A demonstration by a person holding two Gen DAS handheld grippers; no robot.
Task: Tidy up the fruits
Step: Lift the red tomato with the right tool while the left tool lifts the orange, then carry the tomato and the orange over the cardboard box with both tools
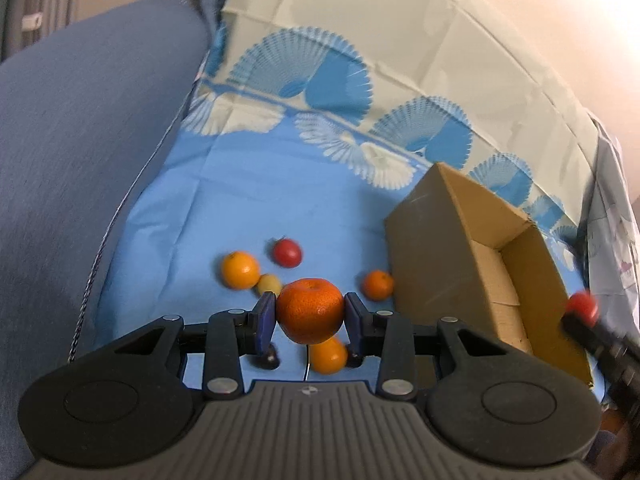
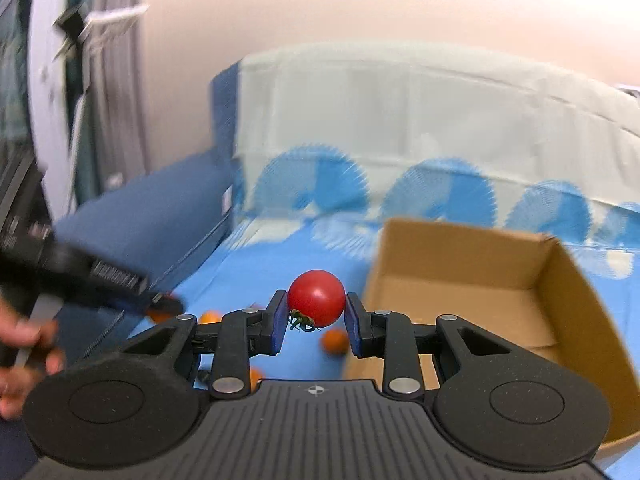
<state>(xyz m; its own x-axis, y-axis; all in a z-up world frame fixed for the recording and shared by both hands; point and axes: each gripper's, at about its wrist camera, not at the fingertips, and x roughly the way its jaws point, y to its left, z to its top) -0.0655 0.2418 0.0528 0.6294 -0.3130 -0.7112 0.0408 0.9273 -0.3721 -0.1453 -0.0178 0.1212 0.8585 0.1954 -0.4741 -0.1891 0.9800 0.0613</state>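
The left claw [image 1: 310, 312] is matt black plastic with silvery metal pins, closed on a dimpled, faintly shiny mandarin [image 1: 310, 309]. The tomato [image 2: 316, 298] is smooth and glossy. Cardboard box [image 1: 436, 248]: matt brown paperboard. The creased cloth sheet [image 1: 248, 196] looks smooth.

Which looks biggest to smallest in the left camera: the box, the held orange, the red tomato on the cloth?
1. Cardboard box.
2. Orange held in the left gripper, though it sits nearest the camera, which inflates it.
3. Red tomato on the cloth.
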